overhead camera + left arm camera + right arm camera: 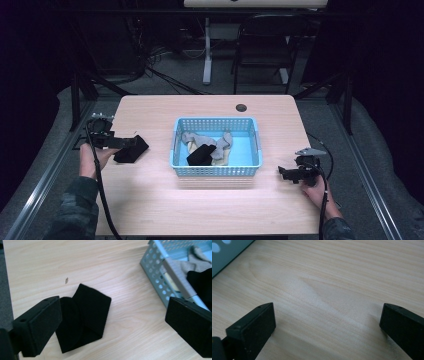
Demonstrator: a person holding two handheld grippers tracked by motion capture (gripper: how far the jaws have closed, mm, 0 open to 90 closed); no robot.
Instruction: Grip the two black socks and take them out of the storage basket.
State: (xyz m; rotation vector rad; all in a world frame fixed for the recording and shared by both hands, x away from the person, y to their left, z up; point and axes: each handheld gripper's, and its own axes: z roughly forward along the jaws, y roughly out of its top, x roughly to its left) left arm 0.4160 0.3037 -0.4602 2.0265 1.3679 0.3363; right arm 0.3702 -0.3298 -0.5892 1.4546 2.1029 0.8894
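Observation:
A folded black sock (131, 151) (85, 317) lies flat on the wooden table, left of a blue perforated basket (215, 171) (155, 270). My left gripper (134, 142) (113, 315) hovers over the sock with its jaws wide apart and not touching the cloth. Inside the basket lie a grey sock (200, 137) (197, 255), another black sock (201, 154) (200, 280) and a pale one (221, 159). My right gripper (283, 173) (327, 320) rests low over bare wood to the right of the basket, open, nothing between its jaws.
A round cable hole (241, 107) sits near the table's far edge. Beyond the table stand a dark chair (265, 45) and a white desk leg (207, 55). A corner of the basket (227, 252) lies close to the right gripper.

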